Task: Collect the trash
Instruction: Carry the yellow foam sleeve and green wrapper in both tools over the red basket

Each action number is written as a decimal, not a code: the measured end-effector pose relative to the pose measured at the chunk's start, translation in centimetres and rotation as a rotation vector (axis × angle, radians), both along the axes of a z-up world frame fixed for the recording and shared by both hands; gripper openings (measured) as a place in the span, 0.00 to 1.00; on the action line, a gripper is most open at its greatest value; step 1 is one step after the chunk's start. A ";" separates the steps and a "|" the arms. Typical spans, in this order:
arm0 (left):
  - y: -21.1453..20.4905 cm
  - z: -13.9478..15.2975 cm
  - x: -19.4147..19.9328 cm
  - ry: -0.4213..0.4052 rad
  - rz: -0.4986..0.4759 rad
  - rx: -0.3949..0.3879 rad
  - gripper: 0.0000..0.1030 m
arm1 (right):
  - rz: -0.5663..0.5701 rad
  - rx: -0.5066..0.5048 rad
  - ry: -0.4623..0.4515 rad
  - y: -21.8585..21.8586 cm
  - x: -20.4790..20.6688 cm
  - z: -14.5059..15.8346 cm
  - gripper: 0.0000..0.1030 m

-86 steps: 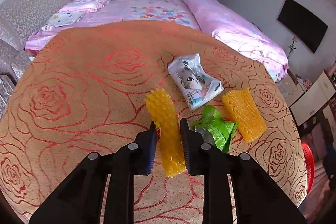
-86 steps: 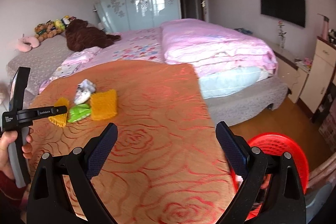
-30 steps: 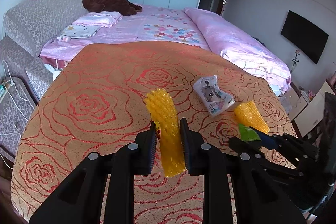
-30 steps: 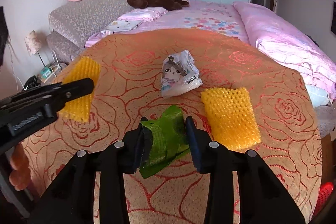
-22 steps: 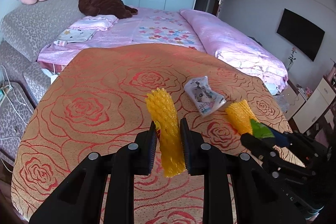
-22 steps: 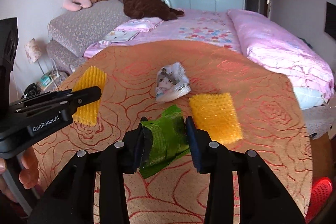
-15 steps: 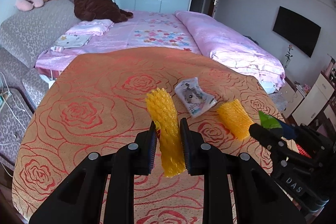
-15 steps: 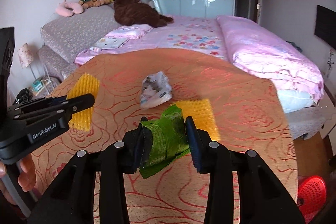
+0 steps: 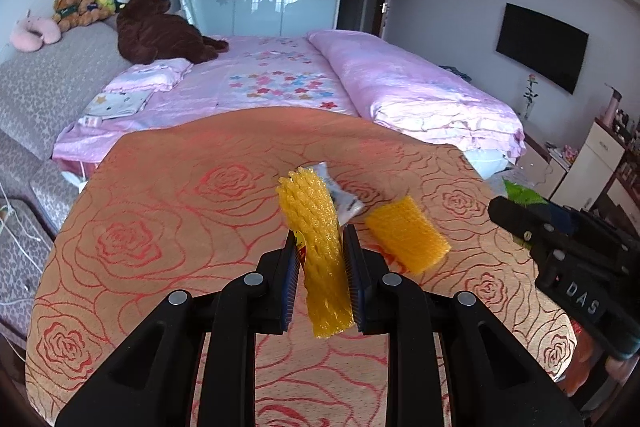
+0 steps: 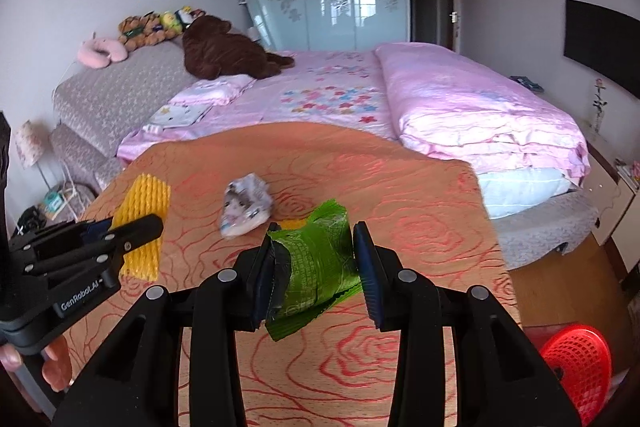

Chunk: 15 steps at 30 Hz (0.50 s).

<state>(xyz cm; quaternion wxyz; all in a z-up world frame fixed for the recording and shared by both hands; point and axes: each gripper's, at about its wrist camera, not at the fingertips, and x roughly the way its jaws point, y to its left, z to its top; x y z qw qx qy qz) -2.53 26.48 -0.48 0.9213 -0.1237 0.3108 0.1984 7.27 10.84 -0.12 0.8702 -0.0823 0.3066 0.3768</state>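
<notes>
My left gripper (image 9: 322, 259) is shut on a yellow foam net sleeve (image 9: 316, 239) and holds it above the orange rose-patterned cloth (image 9: 180, 227). My right gripper (image 10: 316, 263) is shut on a green crumpled wrapper (image 10: 316, 267), also raised. A second yellow foam net (image 9: 404, 239) and a white cartoon snack packet (image 10: 246, 207) lie on the cloth. The right gripper shows at the right edge of the left wrist view (image 9: 560, 251). A red mesh basket (image 10: 576, 363) stands on the floor at the lower right.
A bed with a pink quilt (image 10: 460, 107) lies beyond the cloth. A grey headboard with plush toys (image 9: 80, 7) is at the left. A white cabinet (image 9: 592, 163) and a wall TV (image 9: 540, 47) are at the right.
Both grippers have risen and pulled back with their loads; the cloth and the remaining items look farther away. The red basket has come into the right wrist view.
</notes>
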 end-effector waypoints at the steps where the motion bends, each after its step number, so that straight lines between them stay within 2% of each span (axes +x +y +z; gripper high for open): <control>1: -0.2 0.1 0.2 -0.001 -0.007 0.002 0.20 | -0.007 0.002 -0.001 -0.3 0.1 0.1 0.35; 15: -4.2 1.2 2.3 -0.011 -0.114 0.037 0.20 | -0.148 0.038 -0.009 -6.5 2.4 1.3 0.35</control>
